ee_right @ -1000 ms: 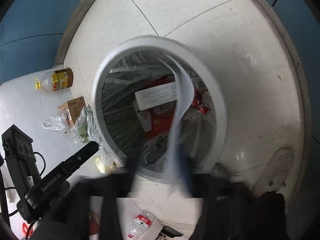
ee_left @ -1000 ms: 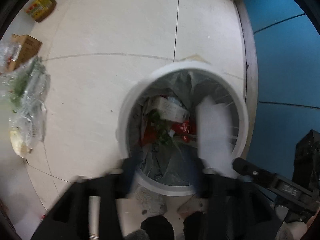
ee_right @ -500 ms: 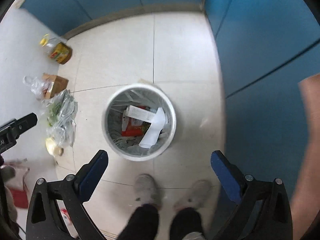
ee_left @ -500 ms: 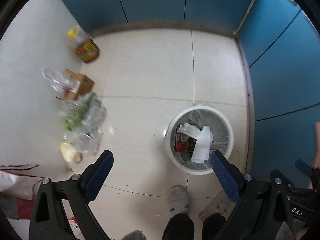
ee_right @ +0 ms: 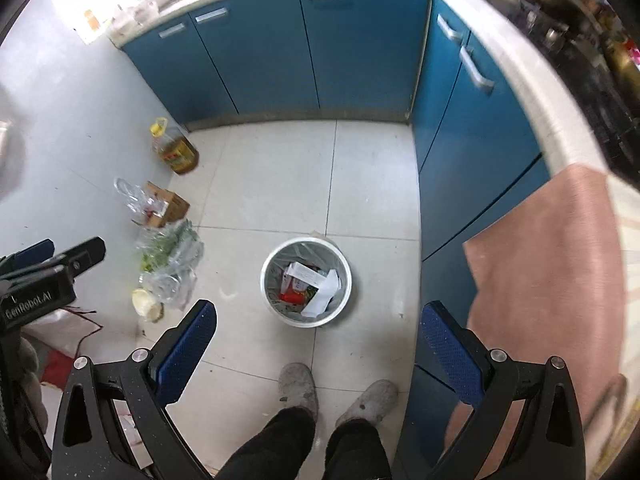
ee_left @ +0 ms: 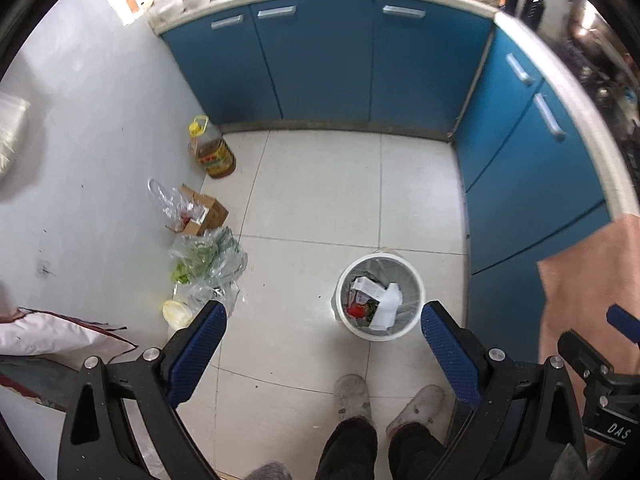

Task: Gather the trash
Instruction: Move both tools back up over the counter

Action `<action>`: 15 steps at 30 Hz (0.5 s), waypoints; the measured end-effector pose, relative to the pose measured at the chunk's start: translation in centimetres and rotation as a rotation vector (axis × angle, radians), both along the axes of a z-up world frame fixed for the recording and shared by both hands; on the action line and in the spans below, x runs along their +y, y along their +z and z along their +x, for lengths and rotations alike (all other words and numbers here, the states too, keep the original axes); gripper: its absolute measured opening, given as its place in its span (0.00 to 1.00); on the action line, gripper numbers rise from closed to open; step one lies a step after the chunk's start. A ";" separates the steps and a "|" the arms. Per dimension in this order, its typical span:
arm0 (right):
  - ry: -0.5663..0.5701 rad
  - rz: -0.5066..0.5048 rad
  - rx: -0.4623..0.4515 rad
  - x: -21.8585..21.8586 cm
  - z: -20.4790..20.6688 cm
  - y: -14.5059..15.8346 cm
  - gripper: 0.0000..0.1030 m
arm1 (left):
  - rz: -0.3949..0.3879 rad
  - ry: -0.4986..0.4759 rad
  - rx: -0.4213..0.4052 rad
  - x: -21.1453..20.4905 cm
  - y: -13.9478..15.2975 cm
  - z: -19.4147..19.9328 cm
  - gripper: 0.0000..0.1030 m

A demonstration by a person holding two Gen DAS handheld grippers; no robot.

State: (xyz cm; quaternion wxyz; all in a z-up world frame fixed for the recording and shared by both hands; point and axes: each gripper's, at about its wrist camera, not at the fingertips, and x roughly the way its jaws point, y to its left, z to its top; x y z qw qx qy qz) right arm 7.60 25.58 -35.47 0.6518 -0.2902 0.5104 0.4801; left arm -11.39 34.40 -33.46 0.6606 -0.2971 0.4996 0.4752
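Observation:
A white trash bin (ee_left: 416, 280) (ee_right: 267, 276) stands on the tiled floor far below both grippers. It holds a white paper sheet (ee_left: 386, 306) (ee_right: 326, 292), a white box and red wrappers. My left gripper (ee_left: 324, 326) is open and empty, high above the floor. My right gripper (ee_right: 319, 326) is open and empty at about the same height. The left gripper's body also shows at the left edge of the right wrist view (ee_right: 44, 284).
Along the left wall lie a yellow oil bottle (ee_left: 212, 152), a cardboard box (ee_left: 206, 212), clear bags of greens (ee_left: 208, 260) and a white sack (ee_left: 52, 334). Blue cabinets (ee_left: 320, 60) line the back and right. The person's feet (ee_left: 352, 396) stand near the bin. A pink cloth (ee_right: 548, 272) hangs at right.
Both grippers let go of the white paper, which now lies in the bin, then opened and rose high above it, so the whole kitchen floor has come into view.

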 end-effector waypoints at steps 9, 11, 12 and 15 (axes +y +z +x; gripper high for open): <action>-0.033 0.122 0.018 -4.9 0.5 10.0 1.00 | 0.073 -0.058 0.006 -5.1 8.1 0.9 0.96; -0.064 0.160 0.036 -6.1 1.1 11.3 1.00 | 0.138 -0.066 0.020 -6.0 9.6 1.4 0.96; -0.084 0.184 0.046 -6.9 1.6 12.0 1.00 | 0.156 -0.071 0.018 -6.3 10.0 1.7 0.96; -0.185 0.276 0.074 -9.6 4.1 14.0 1.00 | 0.194 -0.100 -0.017 -6.6 11.3 3.6 0.96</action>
